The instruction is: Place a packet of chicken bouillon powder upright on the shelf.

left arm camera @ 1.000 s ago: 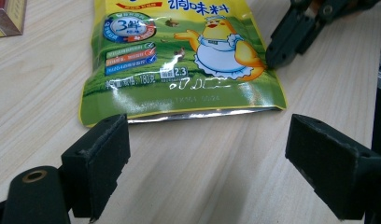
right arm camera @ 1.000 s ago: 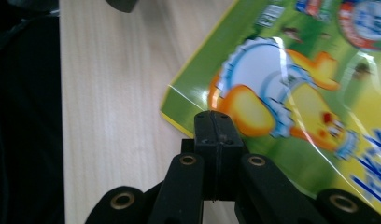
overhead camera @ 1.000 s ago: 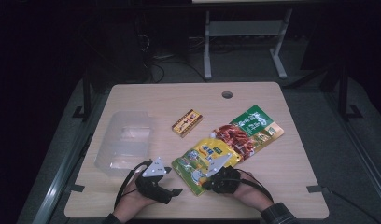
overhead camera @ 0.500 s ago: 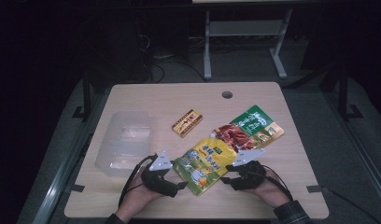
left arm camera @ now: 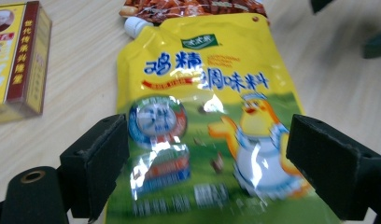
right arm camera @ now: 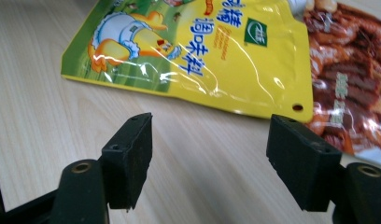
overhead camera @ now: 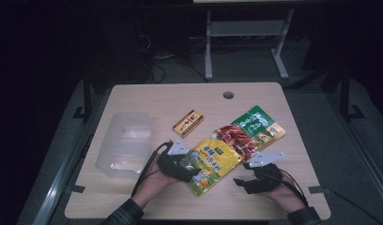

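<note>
A yellow seasoning pouch (overhead camera: 212, 161) with a cartoon chicken lies flat near the table's front edge. My left gripper (overhead camera: 189, 171) rests over its lower left end. In the left gripper view the pouch (left arm camera: 207, 93) runs between and under the wide-apart jaws of the left gripper (left arm camera: 207, 149), and the pads do not press on it. My right gripper (overhead camera: 243, 180) sits to the right of the pouch (right arm camera: 193, 51) and apart from it. Its jaws have just been opening, and between them the right gripper (right arm camera: 209, 154) has bare wood.
A red and green snack bag (overhead camera: 248, 131) lies under the pouch's top end. A small yellow and red box (overhead camera: 188, 123) sits behind the left gripper. A clear plastic container (overhead camera: 124, 145) stands at the left on the wooden table (overhead camera: 293, 122).
The right gripper let go of the pouch's right edge, opened and drew back to the right. The left gripper moved right and forward onto the pouch's lower end.
</note>
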Demonstrator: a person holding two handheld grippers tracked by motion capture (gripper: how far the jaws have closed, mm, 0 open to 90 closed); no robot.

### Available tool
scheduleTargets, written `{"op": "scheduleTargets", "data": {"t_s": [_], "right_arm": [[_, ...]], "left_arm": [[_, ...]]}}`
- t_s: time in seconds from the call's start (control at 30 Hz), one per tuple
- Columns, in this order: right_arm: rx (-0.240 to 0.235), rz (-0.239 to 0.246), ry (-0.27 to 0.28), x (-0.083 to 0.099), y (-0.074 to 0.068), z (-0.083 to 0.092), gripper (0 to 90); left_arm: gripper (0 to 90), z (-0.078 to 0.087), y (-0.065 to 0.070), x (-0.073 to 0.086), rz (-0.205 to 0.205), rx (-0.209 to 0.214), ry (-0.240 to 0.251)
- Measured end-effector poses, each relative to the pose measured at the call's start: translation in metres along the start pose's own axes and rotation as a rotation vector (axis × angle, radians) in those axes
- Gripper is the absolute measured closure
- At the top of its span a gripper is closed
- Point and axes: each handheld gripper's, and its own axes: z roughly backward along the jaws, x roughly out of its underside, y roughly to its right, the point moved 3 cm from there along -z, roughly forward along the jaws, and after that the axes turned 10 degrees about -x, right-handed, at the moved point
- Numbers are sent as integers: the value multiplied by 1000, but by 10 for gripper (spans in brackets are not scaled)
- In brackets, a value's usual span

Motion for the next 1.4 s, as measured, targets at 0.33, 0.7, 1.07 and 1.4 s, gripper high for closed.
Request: {"op": "scheduleTargets", "data": {"t_s": [0.33,0.7,1.07,1.4], "right_arm": [[5,-9,-12,6,2,0,306],[-1,0,-14,4,2,-1,300],[3,4,-9,3,1,-2,300],[6,4,-9,3,3,-2,300]], "left_arm": [[127,-38,-14,-16,-6,23,-44],[143,-56,-27,-7,51,96,-99],[517,-51,-33,-6,56,128,-99],[809,-50,-33,-7,58,105,-80]]}}
